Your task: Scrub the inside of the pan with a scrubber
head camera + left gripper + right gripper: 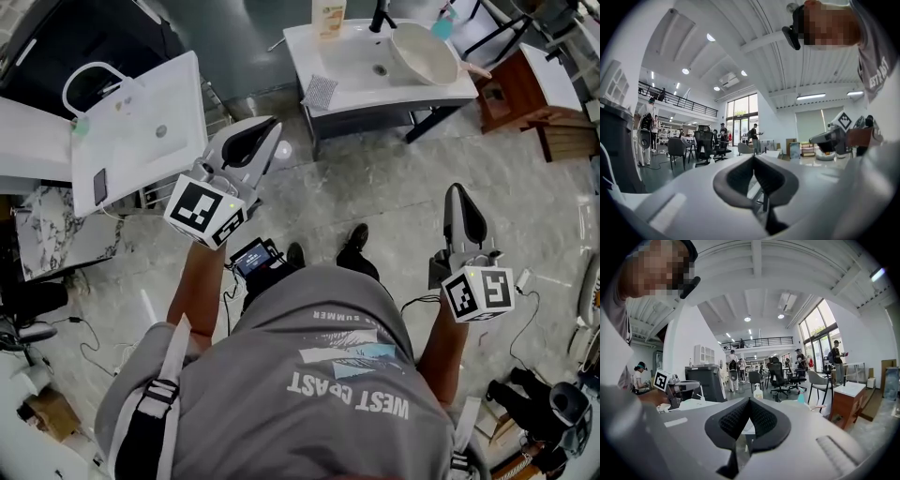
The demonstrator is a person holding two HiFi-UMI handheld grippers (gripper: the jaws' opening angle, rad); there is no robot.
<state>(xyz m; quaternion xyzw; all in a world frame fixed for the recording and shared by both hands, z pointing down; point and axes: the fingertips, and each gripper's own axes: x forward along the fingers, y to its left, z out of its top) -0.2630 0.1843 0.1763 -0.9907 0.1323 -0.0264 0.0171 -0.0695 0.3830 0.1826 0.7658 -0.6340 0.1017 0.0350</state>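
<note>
Nothing done yet. My left gripper (270, 129) and right gripper (457, 192) are both pinched shut, empty. What looks like the pan (427, 52) sits in sink (375, 89), top centre — all scrubbing left to do.

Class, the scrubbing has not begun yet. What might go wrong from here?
1. The scrubber lies at the sink front edge; a clumsy pinch may knock it off.
2. The pan seems tilted in that sink and may slide when pressed.
3. Cables trail on the floor: a trip risk.
</note>
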